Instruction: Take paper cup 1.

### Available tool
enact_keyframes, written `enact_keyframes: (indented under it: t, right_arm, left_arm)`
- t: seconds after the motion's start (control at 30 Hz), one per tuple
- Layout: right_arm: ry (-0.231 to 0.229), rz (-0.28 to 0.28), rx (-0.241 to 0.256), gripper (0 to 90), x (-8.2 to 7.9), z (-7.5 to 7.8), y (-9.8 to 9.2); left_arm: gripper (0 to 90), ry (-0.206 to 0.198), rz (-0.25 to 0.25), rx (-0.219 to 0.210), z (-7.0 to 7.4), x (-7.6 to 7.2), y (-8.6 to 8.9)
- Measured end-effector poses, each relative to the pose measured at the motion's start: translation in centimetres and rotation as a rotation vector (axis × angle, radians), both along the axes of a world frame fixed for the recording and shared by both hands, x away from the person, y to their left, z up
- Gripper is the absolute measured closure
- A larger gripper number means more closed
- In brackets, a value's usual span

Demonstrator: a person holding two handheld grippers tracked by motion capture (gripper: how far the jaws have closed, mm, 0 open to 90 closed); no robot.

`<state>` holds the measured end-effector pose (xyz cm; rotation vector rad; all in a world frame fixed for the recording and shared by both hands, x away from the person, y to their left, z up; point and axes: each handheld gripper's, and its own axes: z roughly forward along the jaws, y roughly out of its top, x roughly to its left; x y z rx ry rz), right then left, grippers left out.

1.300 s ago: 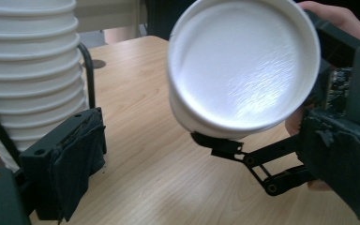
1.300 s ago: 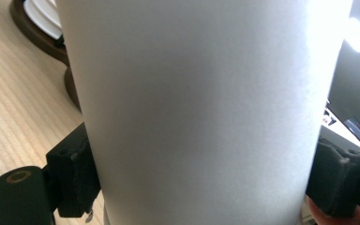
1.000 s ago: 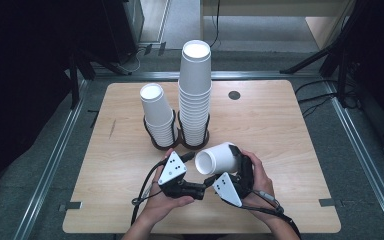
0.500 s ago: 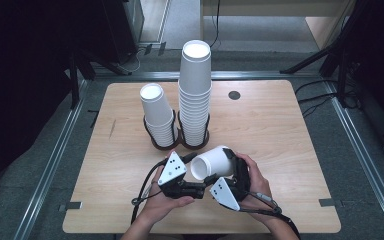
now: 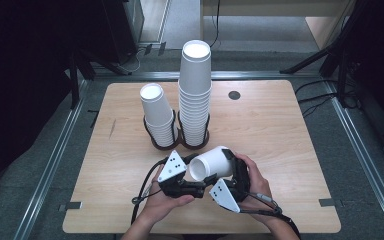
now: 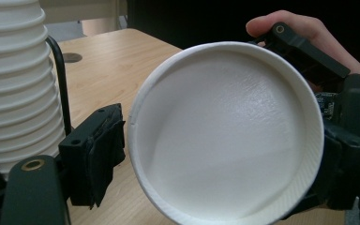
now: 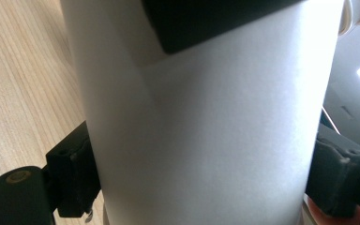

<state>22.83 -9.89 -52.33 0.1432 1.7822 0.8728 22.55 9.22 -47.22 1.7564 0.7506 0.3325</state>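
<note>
A single white paper cup [image 5: 212,164] lies on its side above the table's front, mouth toward my left gripper [image 5: 196,183]. My right gripper [image 5: 226,173] is shut on the cup's wall; in the right gripper view both jaws press the cup [image 7: 206,131] between them. In the left gripper view the cup's open mouth [image 6: 225,136] faces the camera. The left gripper [image 6: 215,187] stands open: its left finger [image 6: 93,154] sits just beside the rim, and the cup hides its other jaw.
Two stacks of white cups stand in a black wire holder [image 5: 177,143] mid-table: a short stack [image 5: 157,117] and a tall stack [image 5: 195,95]. The wooden table [image 5: 290,145] has a dark round hole [image 5: 234,95] at the back.
The right gripper has carried the cup a little left and down, closer to the left gripper. The stacks have not moved.
</note>
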Motion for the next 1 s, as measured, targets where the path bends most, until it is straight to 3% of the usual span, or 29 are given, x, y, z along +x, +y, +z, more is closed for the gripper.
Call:
enact_keyframes:
  t: [0.3,0.47,0.67,0.8,0.9,1.0]
  right_arm:
    - [-0.018,-0.008,-0.017,13.0,0.0,-0.1,0.0]
    - [-0.021,-0.026,-0.010,9.8,-0.1,-0.1,0.2]
    - [-0.009,-0.029,0.005,7.7,-0.3,-0.2,0.2]
    - [-0.022,-0.060,0.011,0.0,-0.4,0.0,0.3]
    - [-0.012,-0.065,0.039,0.0,-0.4,0.4,0.1]
    - [-0.004,-0.058,0.055,0.0,-0.5,0.6,-0.2]
  left_arm:
    - [22.1,0.015,-0.008,-0.005,0.0,0.2,0.3]
    - [24.0,-0.007,-0.008,0.006,0.0,0.0,0.1]
    - [25.1,0.004,-0.018,0.004,0.1,-0.1,0.4]
    - [25.4,-0.001,0.011,-0.017,0.2,0.0,0.7]
    - [25.4,-0.002,0.034,-0.044,0.2,0.2,1.2]
    - [25.4,-0.016,0.066,-0.042,0.1,0.4,1.6]
